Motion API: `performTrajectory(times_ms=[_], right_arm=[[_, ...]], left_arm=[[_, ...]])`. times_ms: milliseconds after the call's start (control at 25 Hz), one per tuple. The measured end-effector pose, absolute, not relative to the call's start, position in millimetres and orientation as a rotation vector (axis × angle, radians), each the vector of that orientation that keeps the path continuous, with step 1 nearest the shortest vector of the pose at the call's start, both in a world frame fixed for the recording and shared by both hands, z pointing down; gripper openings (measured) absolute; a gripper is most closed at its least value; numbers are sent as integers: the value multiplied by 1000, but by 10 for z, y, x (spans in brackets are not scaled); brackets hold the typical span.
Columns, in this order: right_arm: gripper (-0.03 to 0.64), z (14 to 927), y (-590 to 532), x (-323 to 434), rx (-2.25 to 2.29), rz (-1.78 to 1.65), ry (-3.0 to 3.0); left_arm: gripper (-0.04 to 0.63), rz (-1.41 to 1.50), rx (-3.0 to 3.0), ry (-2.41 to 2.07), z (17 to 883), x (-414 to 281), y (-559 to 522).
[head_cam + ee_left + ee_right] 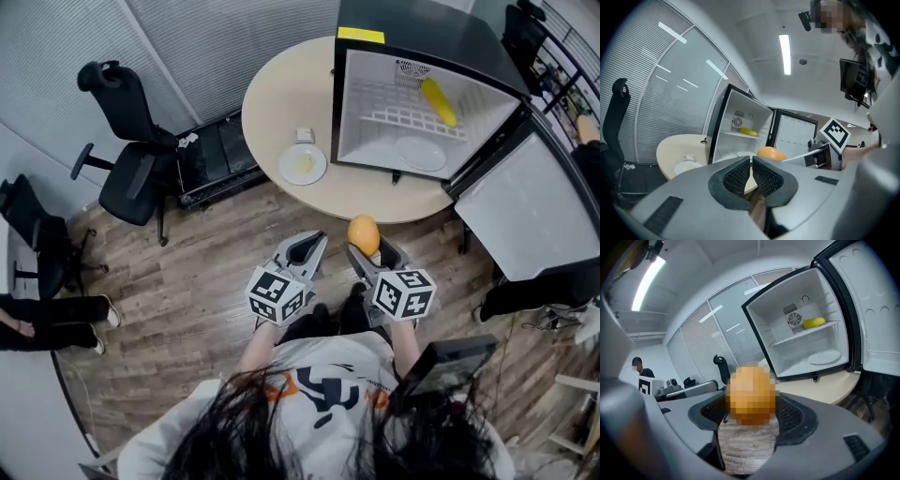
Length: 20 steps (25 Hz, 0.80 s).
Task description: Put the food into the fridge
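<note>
Beyond both sets of fingers, an open black mini fridge with white lining stands on the round beige tabletop, a long yellow fruit on its shelf. The right gripper has its fingers clamped on a round orange fruit; the left gripper has its fingers pressed together, empty.

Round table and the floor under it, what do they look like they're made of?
Round table: smooth, pale beige top with no visible grain and an even matte look, likely laminate over board. Floor: grey-brown planks with visible seams and grain, so wood or wood-look laminate or vinyl; the pictures can't settle which.
</note>
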State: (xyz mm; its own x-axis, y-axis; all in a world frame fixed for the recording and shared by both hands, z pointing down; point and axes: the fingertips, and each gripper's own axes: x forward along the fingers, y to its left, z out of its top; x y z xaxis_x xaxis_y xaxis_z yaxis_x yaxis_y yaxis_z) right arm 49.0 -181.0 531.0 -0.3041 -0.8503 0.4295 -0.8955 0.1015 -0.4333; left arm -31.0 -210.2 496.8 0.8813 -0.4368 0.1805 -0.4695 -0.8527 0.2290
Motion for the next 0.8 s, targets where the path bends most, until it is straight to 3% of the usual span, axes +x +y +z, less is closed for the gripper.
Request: performTrajectory(times_ms=[800], right_arm=[[319,5035,-2720,1376,1761,933,-2365]], left_arm=[[11,166,2767,-787,4928,425,-2913]])
